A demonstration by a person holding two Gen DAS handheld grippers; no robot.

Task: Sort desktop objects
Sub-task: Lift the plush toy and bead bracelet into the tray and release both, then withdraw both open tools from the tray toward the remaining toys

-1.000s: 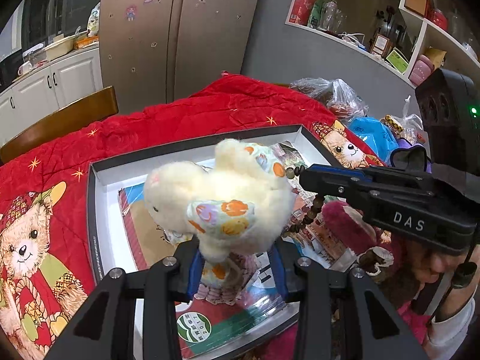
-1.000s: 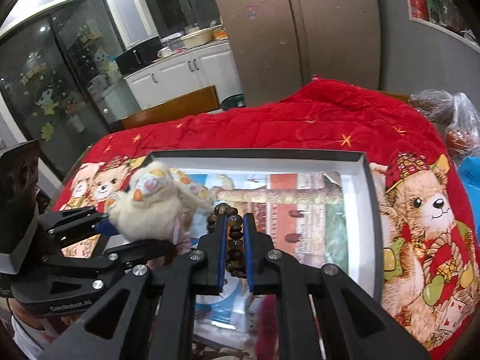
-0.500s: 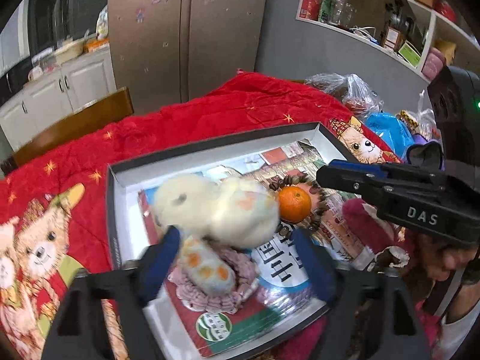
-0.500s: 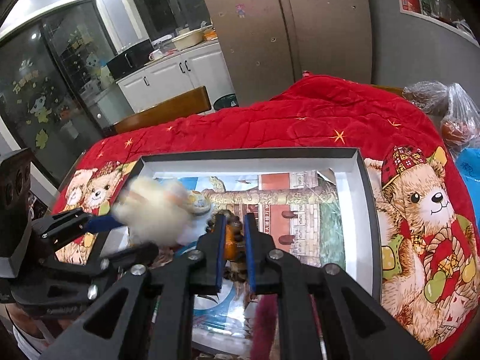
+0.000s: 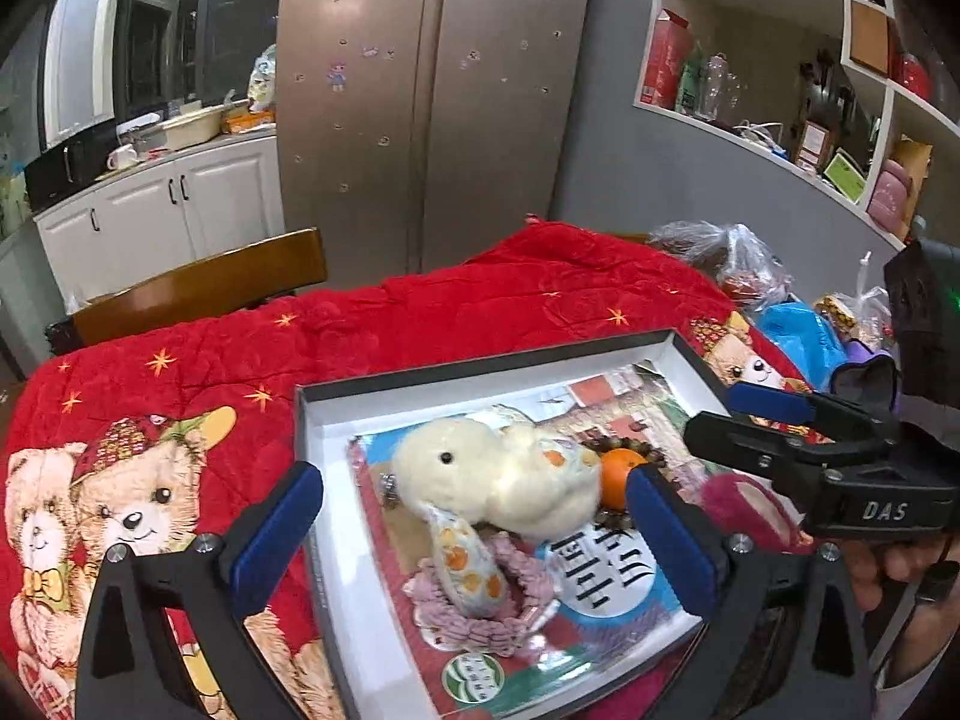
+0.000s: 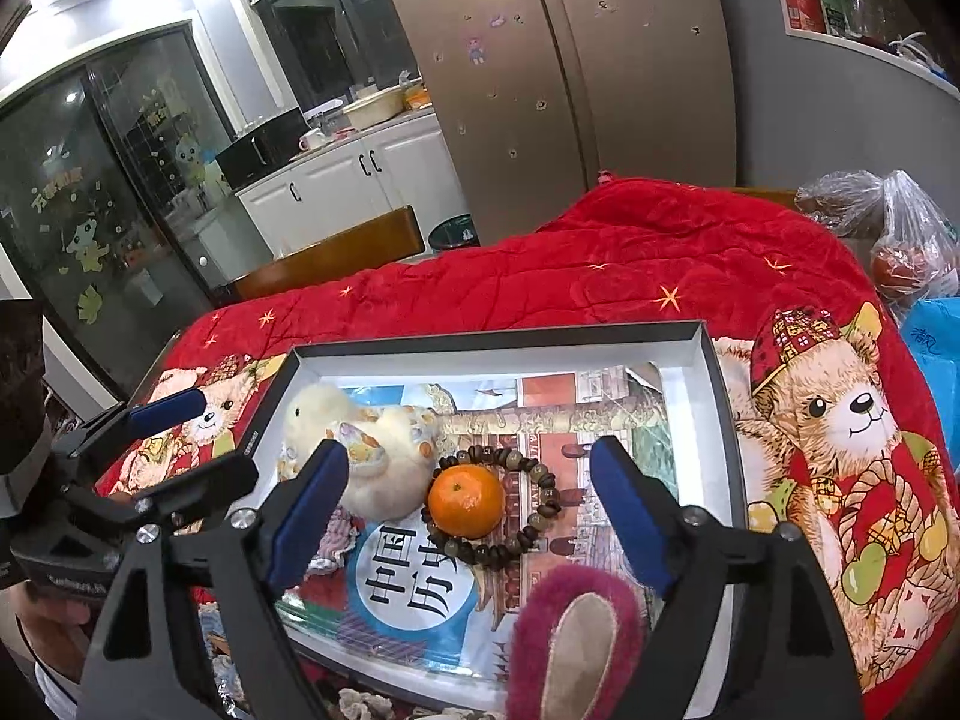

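Plush duck (image 5: 498,483) lies in the black-rimmed tray (image 5: 480,363), on a pink knit piece (image 5: 480,612), beside the orange (image 6: 466,501) ringed by the bead bracelet (image 6: 543,474); left gripper (image 5: 474,531) spreads wide, gripping nothing; right gripper (image 6: 468,501) is likewise opening, empty, above the bracelet.

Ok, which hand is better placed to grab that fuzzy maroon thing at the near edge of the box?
Right, probably. The maroon plush piece lies directly below the right gripper, whose jaws are opening with nothing clamped. The left gripper hangs over the yellow plush toy.
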